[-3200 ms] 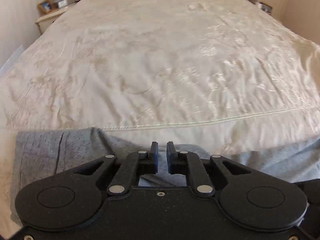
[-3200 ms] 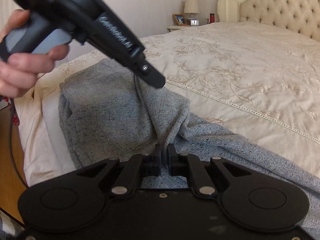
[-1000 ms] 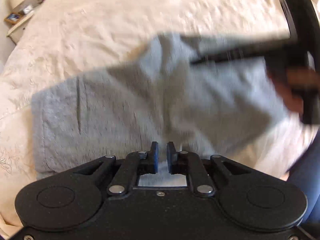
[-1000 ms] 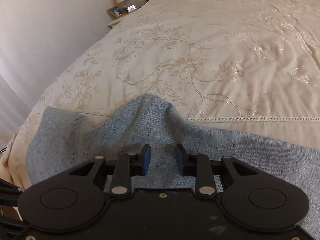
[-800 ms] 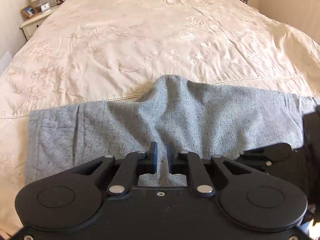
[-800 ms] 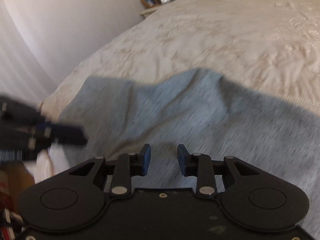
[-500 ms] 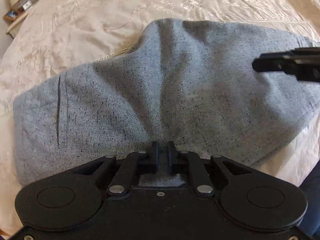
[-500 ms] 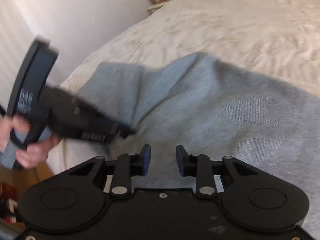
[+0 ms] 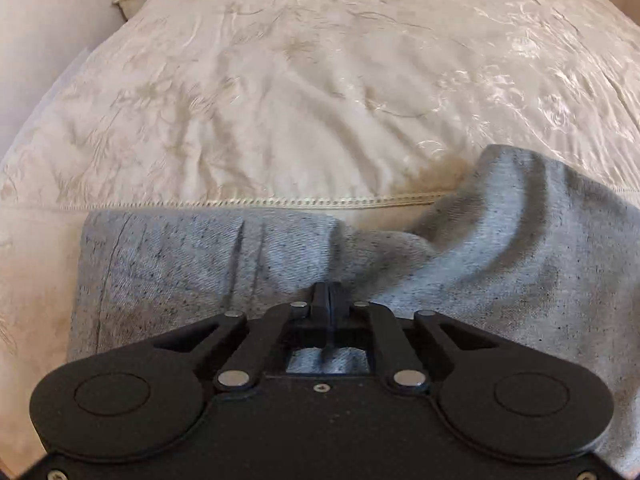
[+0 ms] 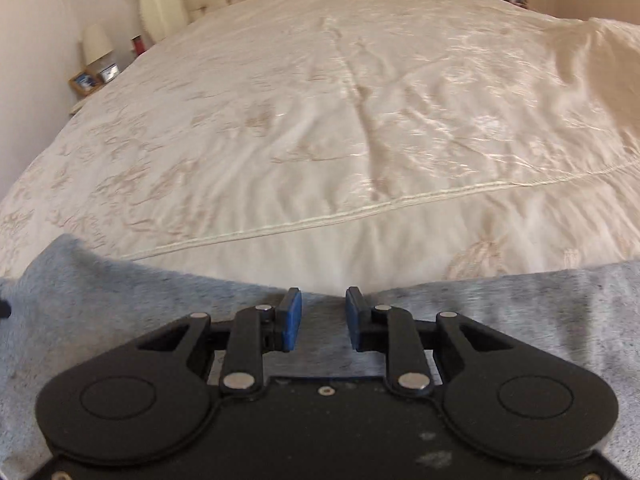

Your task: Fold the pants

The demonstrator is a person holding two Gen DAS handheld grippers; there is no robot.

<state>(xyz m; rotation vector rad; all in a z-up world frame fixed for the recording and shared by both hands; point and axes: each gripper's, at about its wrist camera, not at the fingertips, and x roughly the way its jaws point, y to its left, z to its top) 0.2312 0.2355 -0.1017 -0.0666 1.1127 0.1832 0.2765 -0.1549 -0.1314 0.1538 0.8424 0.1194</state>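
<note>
Lying across the near edge of the bed [image 9: 320,80], the grey pants [image 9: 180,264] look partly folded but humped and unsmoothed, with the left tool [image 9: 325,294] clamped together, seemingly pinching fabric, and the right tool [image 10: 323,316] parted, holding nothing.

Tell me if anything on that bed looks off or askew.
The grey pants are not lying flat: in the left wrist view their right part humps up in a rumpled ridge over the bedspread's stitched seam, while the left part lies smooth.
</note>
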